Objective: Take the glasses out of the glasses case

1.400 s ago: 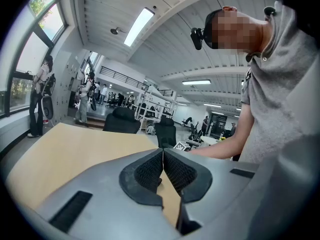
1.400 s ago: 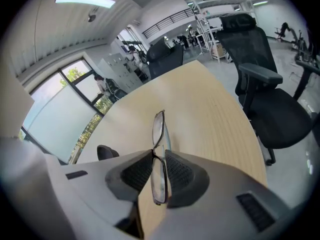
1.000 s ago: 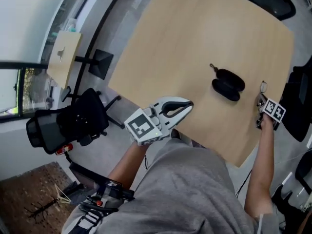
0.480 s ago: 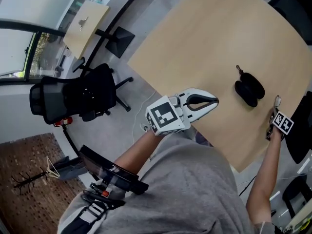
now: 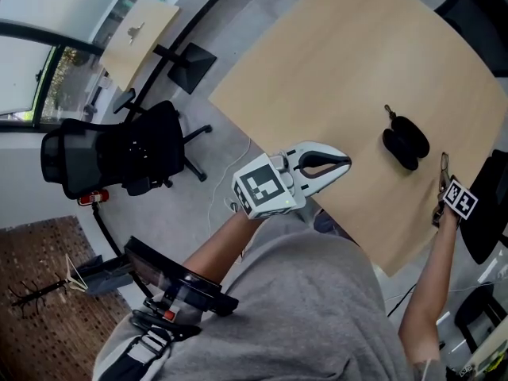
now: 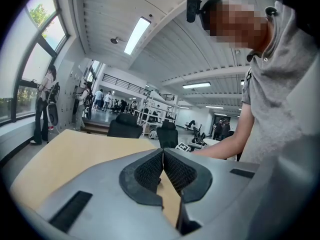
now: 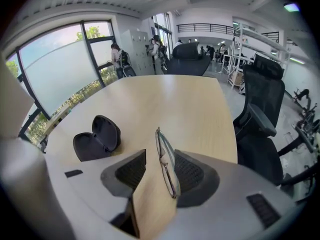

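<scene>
Risk: my right gripper (image 7: pixel 161 156) is opening its jaws while the glasses (image 7: pixel 166 160) stand on edge between them, closer to the right pad. They may topple or snag near the table (image 7: pixel 170 99) edge. The open glasses case (image 7: pixel 96 138) lies empty to their left. Left gripper (image 6: pixel 163 156) pressed together, holding nothing.

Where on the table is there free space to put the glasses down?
Most of the table is bare: all the top left of the case and beyond it to the far edge. Crowded is only the strip between case and right edge, where the glasses stand between the opening jaws of the right gripper.
</scene>
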